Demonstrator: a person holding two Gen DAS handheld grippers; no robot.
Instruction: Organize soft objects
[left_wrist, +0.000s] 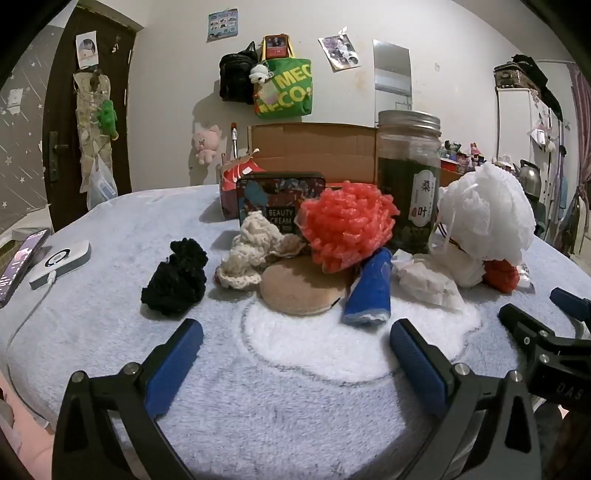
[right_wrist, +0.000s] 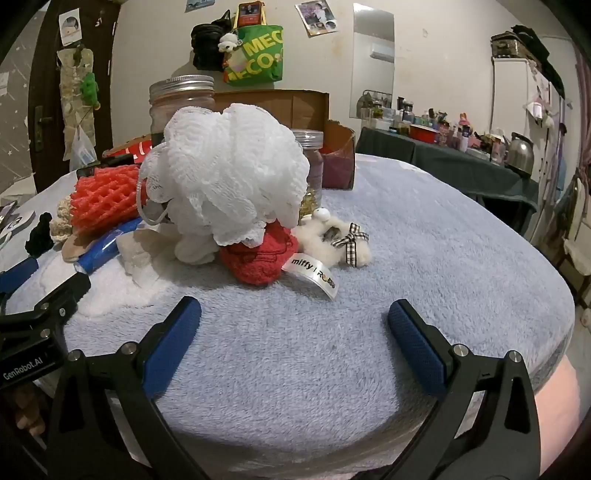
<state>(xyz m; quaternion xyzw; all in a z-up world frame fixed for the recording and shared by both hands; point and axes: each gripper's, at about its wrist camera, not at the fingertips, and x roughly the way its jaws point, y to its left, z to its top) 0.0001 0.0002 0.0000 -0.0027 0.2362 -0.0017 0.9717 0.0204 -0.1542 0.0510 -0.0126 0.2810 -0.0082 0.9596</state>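
Both grippers hang over the fluffy pale-blue blanket (right_wrist: 369, 229) with nothing taken up: the left gripper (left_wrist: 295, 336) and the right gripper (right_wrist: 293, 317) each stand with jaws spread as wide as they go, and only bare blanket lies between the blue pads. Sorting, as I judge it, has not begun; this looks like the approach before a first pick. All the soft things sit in one loose heap ahead of the tools, near the middle of the blanket: a black knitted clump (left_wrist: 176, 282) stands a little apart at the left, then a cream crochet piece (left_wrist: 251, 254), a tan round sponge (left_wrist: 304, 290) with a blue cloth roll (left_wrist: 369, 291) leaning at its right edge, a coral foam net (left_wrist: 349, 225) resting on top, and a white mesh bath pouf (right_wrist: 225, 173) above a red knitted piece (right_wrist: 258, 254). A small cream plush with a checked bow (right_wrist: 340, 240) lies just beside the red one. Behind the heap stand a tin (left_wrist: 280, 195), a glass jar (left_wrist: 408, 177) and an open cardboard box (left_wrist: 314, 147), the likeliest place to put things. Next each tool needs to reach forward and close on a single item; the black clump for the left and the plush or red piece for the right look easiest, being free of the pile.
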